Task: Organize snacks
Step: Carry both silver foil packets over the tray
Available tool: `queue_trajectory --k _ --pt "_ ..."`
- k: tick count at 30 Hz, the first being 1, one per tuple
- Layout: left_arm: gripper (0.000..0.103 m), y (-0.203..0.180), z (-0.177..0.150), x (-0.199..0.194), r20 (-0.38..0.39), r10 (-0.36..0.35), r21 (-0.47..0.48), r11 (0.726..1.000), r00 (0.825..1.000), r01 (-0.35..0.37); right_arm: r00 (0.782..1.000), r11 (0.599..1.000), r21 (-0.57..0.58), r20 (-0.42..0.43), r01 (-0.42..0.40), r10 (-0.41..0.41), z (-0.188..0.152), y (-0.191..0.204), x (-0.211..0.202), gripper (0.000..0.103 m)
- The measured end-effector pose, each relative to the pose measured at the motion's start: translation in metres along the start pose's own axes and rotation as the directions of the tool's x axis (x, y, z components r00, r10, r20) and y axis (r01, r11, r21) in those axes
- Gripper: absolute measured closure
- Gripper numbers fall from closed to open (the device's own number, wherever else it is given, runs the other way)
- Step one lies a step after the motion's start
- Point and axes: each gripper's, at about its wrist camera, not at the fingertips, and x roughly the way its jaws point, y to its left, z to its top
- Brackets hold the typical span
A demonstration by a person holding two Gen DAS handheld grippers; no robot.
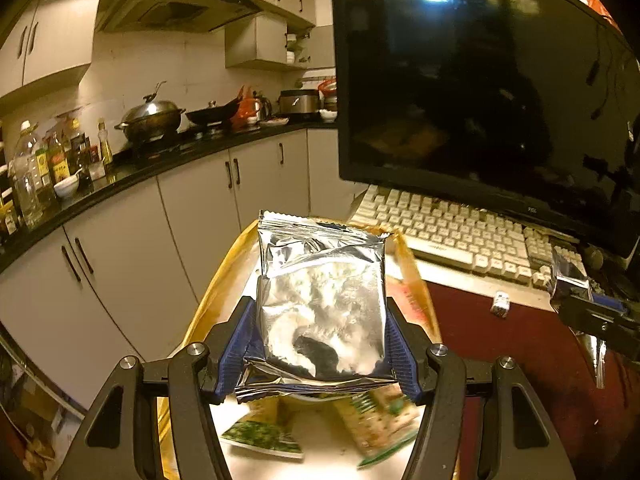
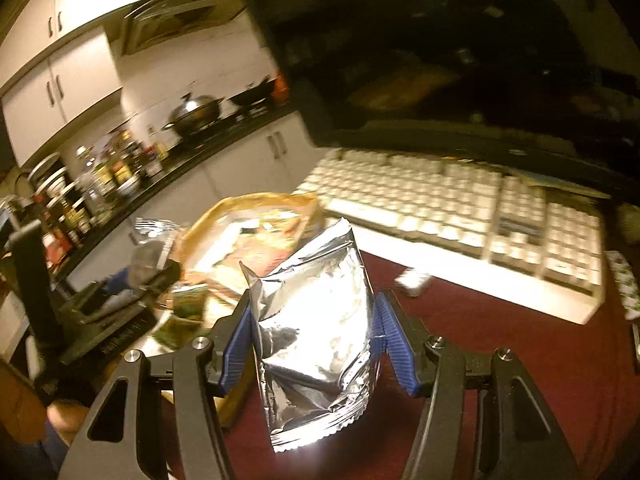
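Two silver foil snack packs here, one in each tool. The left tool is clamped on a foil pack, blue pads pressing both its side edges, right above a yellow-rimmed tray with green snack packets lying in it just below the pads. The right tool is clamped on a second foil pack over the dark red counter, tray off to its left, white keyboard and monitor straight ahead.

Close wrist views, shared tray
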Motion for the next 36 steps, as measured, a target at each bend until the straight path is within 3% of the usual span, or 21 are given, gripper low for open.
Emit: queue_trajectory --k 6,15,24,36 --pt "0.037 0.015 -0.009 0.012 -0.032 0.001 -0.036 0.999 0.999 -0.002 0.995 0.997 -0.002 -0.074 -0.074 0.074 0.015 0.030 0.035 0.044" --pt "0.037 0.018 -0.019 0.022 -0.047 0.003 -0.044 0.999 0.999 -0.005 0.984 0.994 0.026 -0.139 -0.106 0.108 0.049 0.056 0.101 0.044" --pt "0.037 0.018 -0.025 0.026 -0.039 0.032 -0.036 0.999 0.999 -0.033 0.986 0.997 -0.010 -0.151 -0.075 0.073 0.052 0.074 0.140 0.044" --pt "0.037 0.019 -0.023 0.031 -0.058 0.048 -0.040 0.998 0.997 -0.050 0.987 0.998 -0.015 -0.147 -0.061 0.059 0.049 0.065 0.155 0.044"
